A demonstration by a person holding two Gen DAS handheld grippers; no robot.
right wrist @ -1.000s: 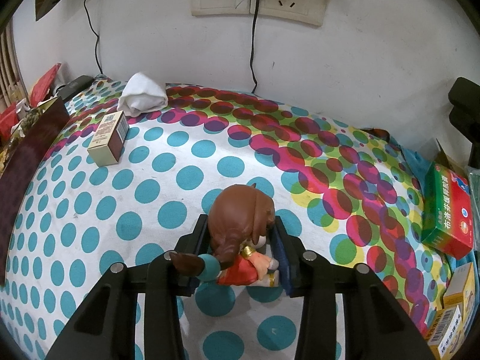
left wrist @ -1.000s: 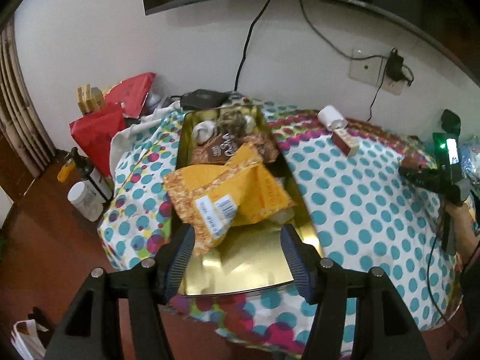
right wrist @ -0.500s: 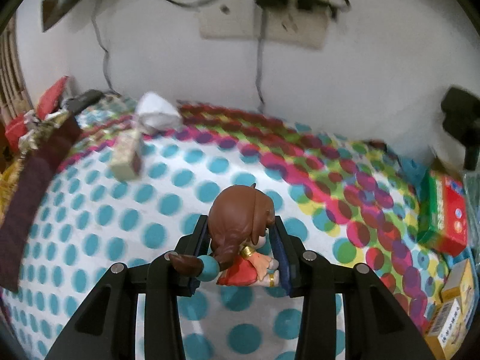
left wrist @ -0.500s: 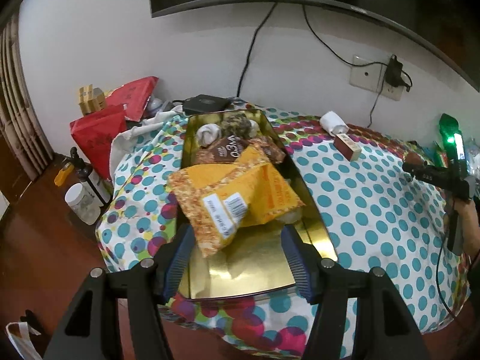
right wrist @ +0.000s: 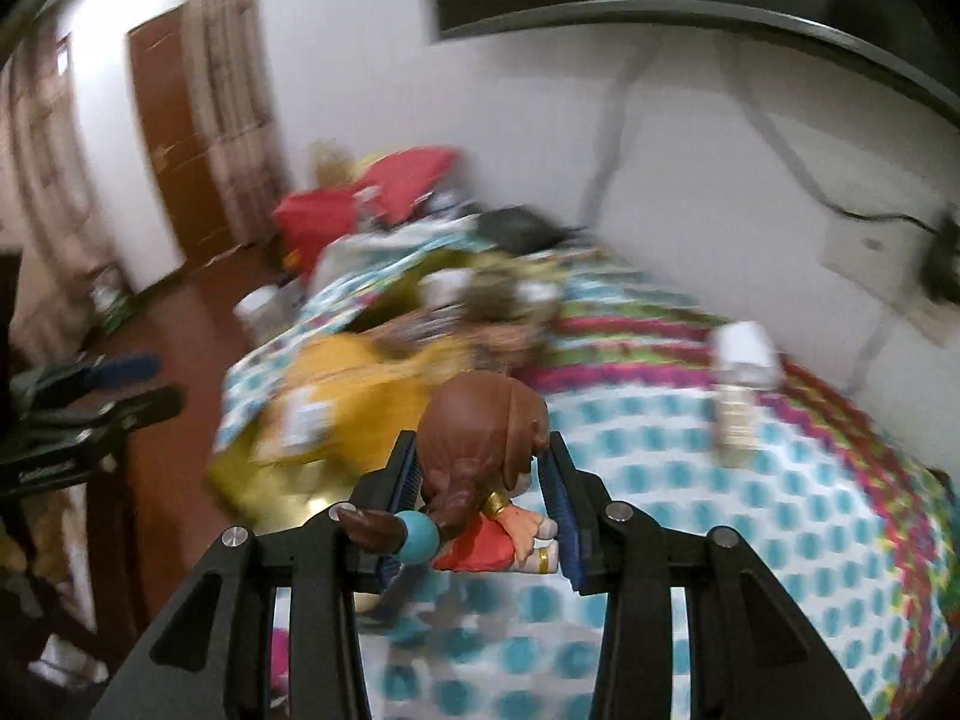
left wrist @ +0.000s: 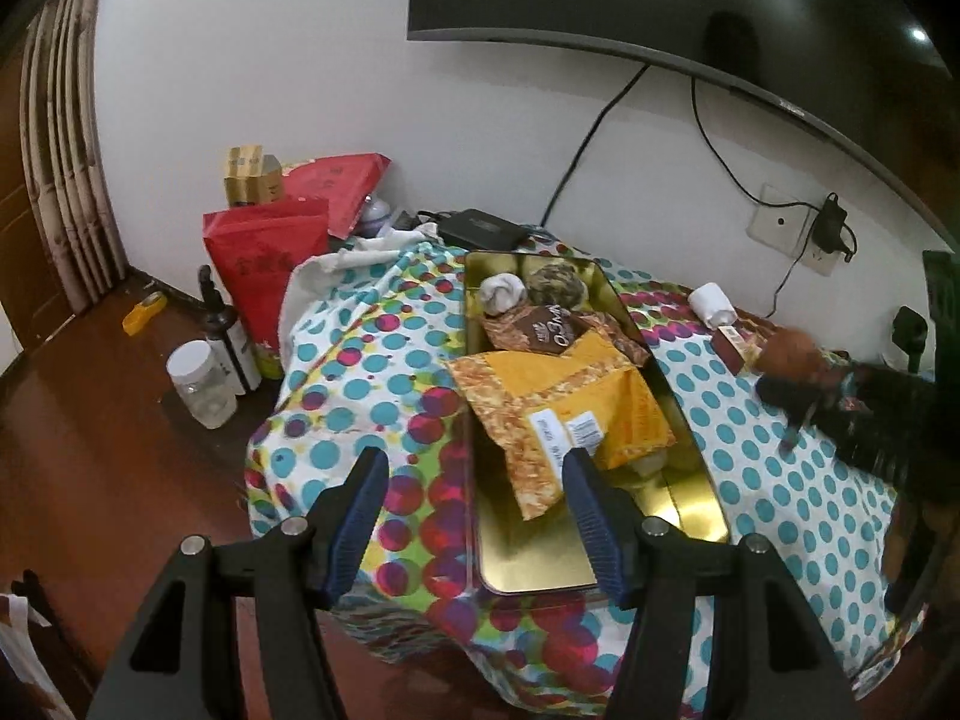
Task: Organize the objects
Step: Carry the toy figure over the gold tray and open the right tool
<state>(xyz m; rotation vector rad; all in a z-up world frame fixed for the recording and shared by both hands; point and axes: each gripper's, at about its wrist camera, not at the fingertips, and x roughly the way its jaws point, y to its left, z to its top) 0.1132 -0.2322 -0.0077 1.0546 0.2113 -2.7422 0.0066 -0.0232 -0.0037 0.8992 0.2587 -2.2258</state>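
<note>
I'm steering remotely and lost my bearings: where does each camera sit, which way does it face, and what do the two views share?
Left wrist: rides the left gripper, looking down across the near end of the gold tray toward the wall; its own open fingers show.
Right wrist: rides the right gripper, facing over the dotted tablecloth toward the tray; its fingers are shut on the figurine.
Shared: gold tray, yellow packet, tablecloth, and each view shows the other gripper.

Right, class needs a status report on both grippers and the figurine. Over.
Left gripper open, empty, near end of gold tin. Right gripper shut on brown-haired figurine, off the spotted cloth. Yellow packet fills mid-tin; near end bare.
</note>
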